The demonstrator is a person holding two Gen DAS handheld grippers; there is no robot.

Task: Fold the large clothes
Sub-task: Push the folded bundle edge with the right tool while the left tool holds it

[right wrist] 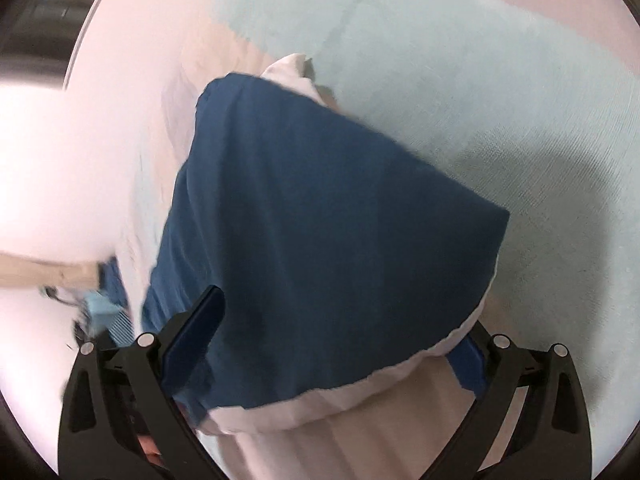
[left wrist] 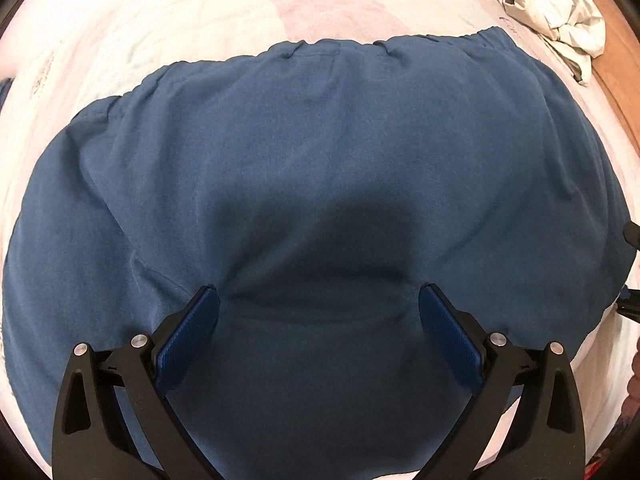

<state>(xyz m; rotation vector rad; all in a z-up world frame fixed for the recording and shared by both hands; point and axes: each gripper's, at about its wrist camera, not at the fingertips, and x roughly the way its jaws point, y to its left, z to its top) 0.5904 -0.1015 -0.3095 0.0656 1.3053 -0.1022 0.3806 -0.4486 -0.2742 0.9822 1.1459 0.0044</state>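
A large blue garment point(left wrist: 320, 168) lies spread on a pale bed sheet point(left wrist: 200, 20), its gathered waistband along the far edge. My left gripper point(left wrist: 319, 300) is open, its fingers resting on or just above the cloth near its front edge. In the right wrist view the same blue garment point(right wrist: 320, 220) lies folded over a raised white fold of bedding point(right wrist: 352, 404). My right gripper point(right wrist: 340, 344) is open wide with the cloth's edge between its fingers; the right finger is partly hidden behind the bedding.
A crumpled pale grey-white garment point(left wrist: 548, 8) lies at the far right of the bed, beside a wooden edge point(left wrist: 616, 64). A pale blue-green sheet point(right wrist: 480, 80) covers the bed ahead of the right gripper. The other gripper's handle point(right wrist: 96, 308) shows at the left.
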